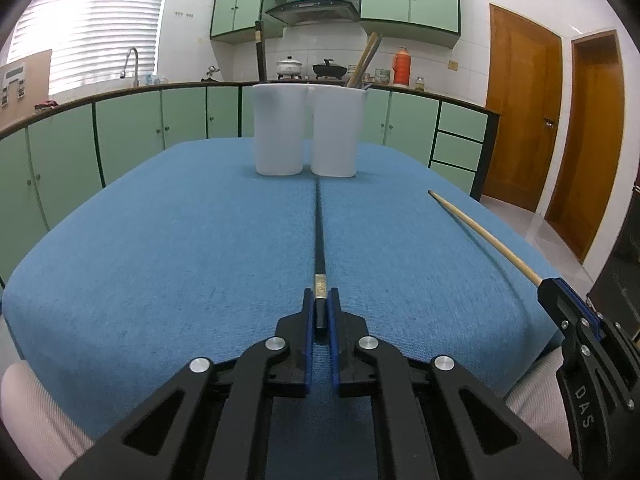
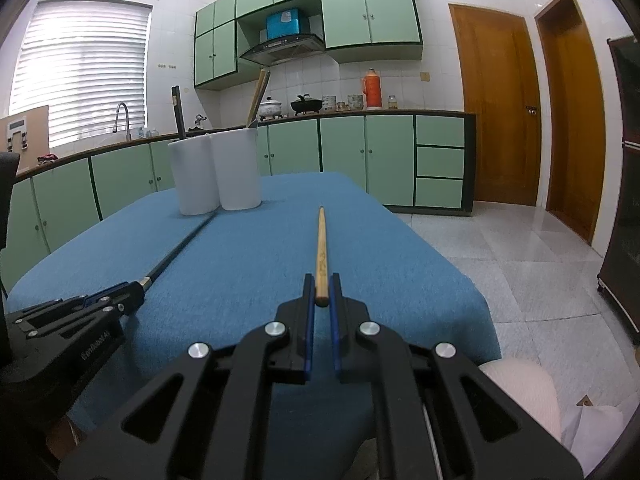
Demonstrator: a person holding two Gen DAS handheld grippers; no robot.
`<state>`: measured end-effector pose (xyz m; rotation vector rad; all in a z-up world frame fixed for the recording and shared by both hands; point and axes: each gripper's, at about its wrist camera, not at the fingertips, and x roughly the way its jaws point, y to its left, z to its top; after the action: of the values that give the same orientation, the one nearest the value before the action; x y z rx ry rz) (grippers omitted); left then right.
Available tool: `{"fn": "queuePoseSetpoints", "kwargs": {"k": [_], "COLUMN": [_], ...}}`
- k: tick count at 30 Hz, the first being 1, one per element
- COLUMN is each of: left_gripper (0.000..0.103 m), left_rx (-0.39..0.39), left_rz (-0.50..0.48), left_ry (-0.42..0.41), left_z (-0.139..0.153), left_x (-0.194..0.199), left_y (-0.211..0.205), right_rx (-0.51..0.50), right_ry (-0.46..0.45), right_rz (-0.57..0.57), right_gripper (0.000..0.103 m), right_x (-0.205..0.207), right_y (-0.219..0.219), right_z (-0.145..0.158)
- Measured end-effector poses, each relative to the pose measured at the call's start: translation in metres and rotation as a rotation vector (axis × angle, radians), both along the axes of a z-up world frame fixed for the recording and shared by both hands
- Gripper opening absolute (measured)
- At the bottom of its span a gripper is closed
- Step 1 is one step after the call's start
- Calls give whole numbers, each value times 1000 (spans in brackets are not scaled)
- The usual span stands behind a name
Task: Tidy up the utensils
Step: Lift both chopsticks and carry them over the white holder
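Blue table (image 1: 200, 240): edges clear, holders (image 1: 280, 128) far.

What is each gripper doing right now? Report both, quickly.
Left gripper: shut on the black chopstick.
Right gripper: shut on the wooden chopstick.

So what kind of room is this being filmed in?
A home kitchen, by the look of it. There are green cabinets under a counter, a stove with pots beneath a range hood, and a sink faucet by the window. The work happens on a blue-covered table.
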<state>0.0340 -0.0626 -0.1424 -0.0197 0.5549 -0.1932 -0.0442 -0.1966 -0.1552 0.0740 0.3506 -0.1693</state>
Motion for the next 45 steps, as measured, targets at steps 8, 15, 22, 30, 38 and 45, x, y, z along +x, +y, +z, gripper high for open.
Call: {"fn": "queuePoseSetpoints", "kwargs": {"k": [8,15,22,30,38,45], "left_gripper": [6,6,6,6,6,6], "left_rx": [13,-4,-32,-66,-90,-102], "left_rz": [1,-7,-19,-55,-88,-97], "left_ry": [-73,-145,-218,-268,-226,-227], "left_z": [22,54,93,149,182,202], "left_x": [-14,-23,-24,-9,20,46], "left_y": [7,16,29,43,52,61], "right_rx": [-26,-37,-40,16,82,93], "right_ry": [-42,-99,-165,-163,-70,-34], "right_rz": [10,31,91,212,343,408], "right_gripper": [6,6,6,6,6,6], "right_x": [-4,-7,-4,22,69,106], "right_y": [-1,-7,-16,-25,-19,-5], "right_z": [15,44,91,157,202,234]}}
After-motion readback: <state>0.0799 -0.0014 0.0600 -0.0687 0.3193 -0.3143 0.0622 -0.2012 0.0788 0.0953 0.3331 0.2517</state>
